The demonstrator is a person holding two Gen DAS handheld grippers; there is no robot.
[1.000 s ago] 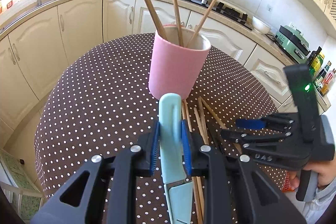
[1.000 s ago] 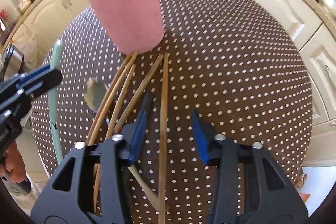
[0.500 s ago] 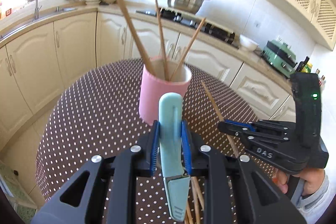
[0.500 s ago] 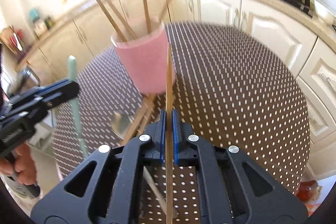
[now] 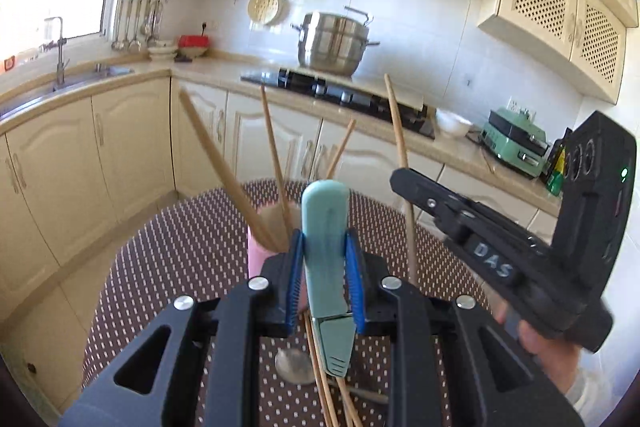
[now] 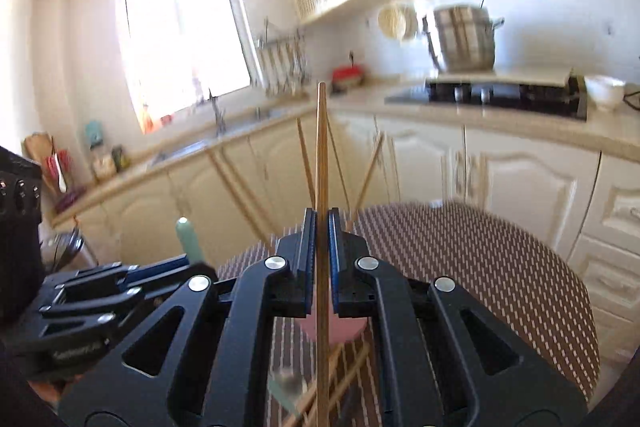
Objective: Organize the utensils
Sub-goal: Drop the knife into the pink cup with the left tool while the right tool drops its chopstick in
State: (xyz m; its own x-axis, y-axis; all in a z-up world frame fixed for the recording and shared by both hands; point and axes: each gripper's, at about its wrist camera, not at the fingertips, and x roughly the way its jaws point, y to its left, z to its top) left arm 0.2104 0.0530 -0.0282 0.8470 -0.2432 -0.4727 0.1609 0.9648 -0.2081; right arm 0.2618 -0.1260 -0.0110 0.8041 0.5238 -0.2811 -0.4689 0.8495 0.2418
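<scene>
My left gripper (image 5: 325, 247) is shut on a pale green utensil handle (image 5: 323, 227), held upright above the table. Behind it stands the pink cup (image 5: 256, 259) with several wooden chopsticks (image 5: 212, 151) in it. My right gripper (image 6: 319, 227) is shut on a single wooden chopstick (image 6: 321, 147), held upright; it shows at the right of the left wrist view (image 5: 404, 183). The pink cup (image 6: 340, 331) sits just below and beyond its fingers. Several loose chopsticks (image 5: 320, 371) and a metal spoon (image 5: 294, 367) lie on the table under the grippers.
The round table (image 5: 192, 243) has a brown polka-dot cloth. Cream kitchen cabinets (image 5: 120, 147), a sink (image 5: 60, 83), a hob with a steel pot (image 5: 334, 43) and a green appliance (image 5: 516, 147) line the walls behind.
The right gripper closed on a chopstick from the table and lifted it upright. Both grippers rose and tilted up, so the views now look across the kitchen.
</scene>
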